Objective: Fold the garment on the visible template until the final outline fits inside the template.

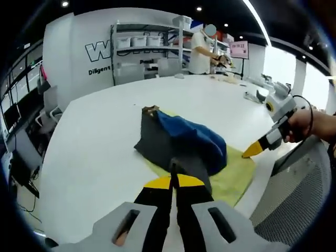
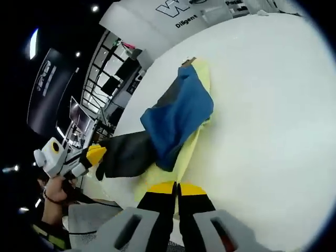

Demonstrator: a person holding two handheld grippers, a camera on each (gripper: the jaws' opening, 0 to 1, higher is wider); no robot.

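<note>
One garment [image 1: 181, 142], blue over dark grey, lies bunched on the yellow-green template [image 1: 239, 176], dark edge overhanging; folding unfinished. Left gripper [image 1: 174, 176]: jaws pinched on the dark hem at its tips. Right gripper [image 2: 177, 186]: jaws together, empty, template just ahead.

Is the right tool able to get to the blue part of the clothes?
Probably yes. The right tool hovers shut beside the yellow template, close to the blue part, with only bare table around and nothing between them.
</note>
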